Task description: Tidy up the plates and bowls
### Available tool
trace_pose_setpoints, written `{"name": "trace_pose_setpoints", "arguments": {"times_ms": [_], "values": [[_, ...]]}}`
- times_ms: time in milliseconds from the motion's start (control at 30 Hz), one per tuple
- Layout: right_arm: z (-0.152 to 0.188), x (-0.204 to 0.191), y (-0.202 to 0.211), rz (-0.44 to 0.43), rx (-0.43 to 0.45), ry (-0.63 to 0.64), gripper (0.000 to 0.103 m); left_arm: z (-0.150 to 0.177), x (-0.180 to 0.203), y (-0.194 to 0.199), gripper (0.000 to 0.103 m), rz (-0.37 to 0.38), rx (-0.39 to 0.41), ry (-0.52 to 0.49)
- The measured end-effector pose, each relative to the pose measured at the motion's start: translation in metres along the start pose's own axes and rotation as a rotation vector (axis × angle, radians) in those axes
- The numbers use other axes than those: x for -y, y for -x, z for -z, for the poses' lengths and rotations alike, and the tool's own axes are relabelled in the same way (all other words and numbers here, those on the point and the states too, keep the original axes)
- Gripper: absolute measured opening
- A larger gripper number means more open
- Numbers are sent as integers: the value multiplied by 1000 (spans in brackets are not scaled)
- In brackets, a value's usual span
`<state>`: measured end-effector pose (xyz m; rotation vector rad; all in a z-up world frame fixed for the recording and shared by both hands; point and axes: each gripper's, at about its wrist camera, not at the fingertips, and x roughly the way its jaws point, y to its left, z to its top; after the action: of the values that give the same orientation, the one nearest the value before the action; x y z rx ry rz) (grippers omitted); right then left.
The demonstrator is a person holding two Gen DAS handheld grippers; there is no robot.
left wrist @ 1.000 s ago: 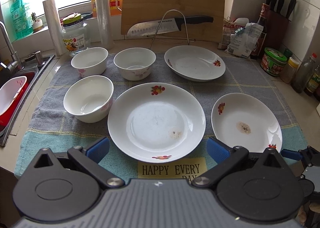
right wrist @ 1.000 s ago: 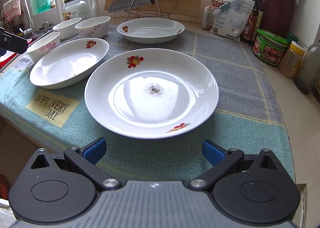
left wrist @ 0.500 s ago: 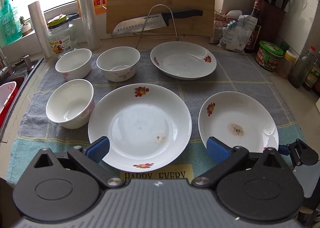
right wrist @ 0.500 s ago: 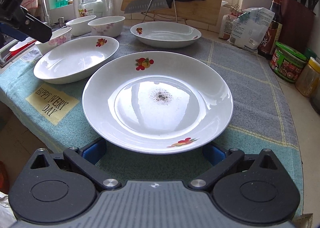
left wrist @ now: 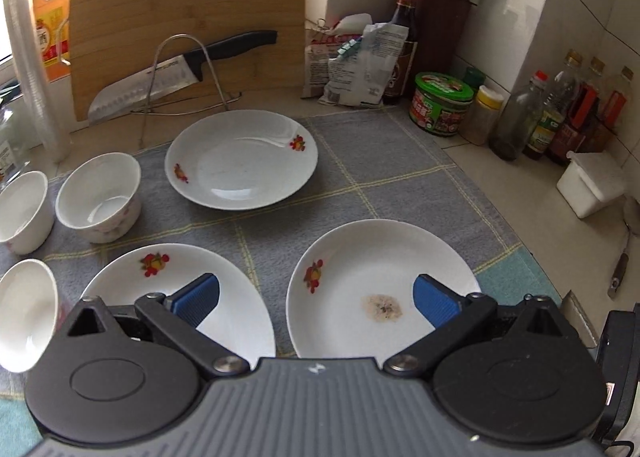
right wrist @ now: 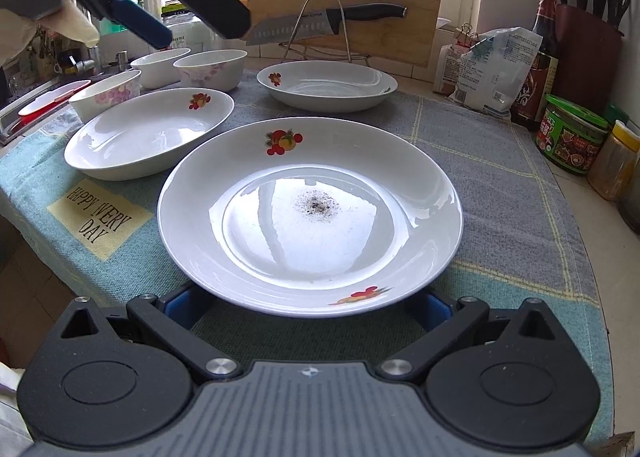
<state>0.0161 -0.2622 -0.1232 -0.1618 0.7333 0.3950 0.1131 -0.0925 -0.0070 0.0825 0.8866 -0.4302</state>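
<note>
The right gripper (right wrist: 308, 307) sat low at the near rim of the soiled plate (right wrist: 310, 213), its jaws spread wide with one blue pad on each side of the rim and partly hidden beneath it; whether either pad touched the plate could not be determined. The plate rested flat on the grey-and-teal mat (right wrist: 500, 177), at the front right of the counter, with a dark residue patch at its centre. The left gripper (left wrist: 316, 297) hovered above the mat between the middle plate (left wrist: 120, 285) and the soiled plate, jaws also spread, holding nothing. A third plate (left wrist: 242, 159) and three bowls (left wrist: 100, 197) stood farther back and to the left. The plate appeared to be glazed ceramic: rigid, moderately heavy, smooth and likely slippery, and breakable if dropped or struck against another dish. The flared rim offered the only practical hold, best taken with one pad above and one below the edge. A single-point rim grip would probably let the far side sag, so a firm closure was advisable.
</note>
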Motion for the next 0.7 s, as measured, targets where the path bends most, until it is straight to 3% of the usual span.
{"name": "trace_pose_setpoints", "arguments": {"times_ms": [67, 233, 433, 700], "values": [[1, -1, 0, 5, 6, -3, 103, -6, 0, -15, 102, 58, -27, -34], [1, -2, 0, 14, 10, -12, 103, -14, 3, -54, 102, 106, -131, -118], [-1, -4, 0, 38, -8, -36, 103, -28, 8, -95, 102, 215, -241, -213], [-2, -7, 1, 56, -26, -53, 103, -33, 10, -131, 102, 332, -360, -273]]}}
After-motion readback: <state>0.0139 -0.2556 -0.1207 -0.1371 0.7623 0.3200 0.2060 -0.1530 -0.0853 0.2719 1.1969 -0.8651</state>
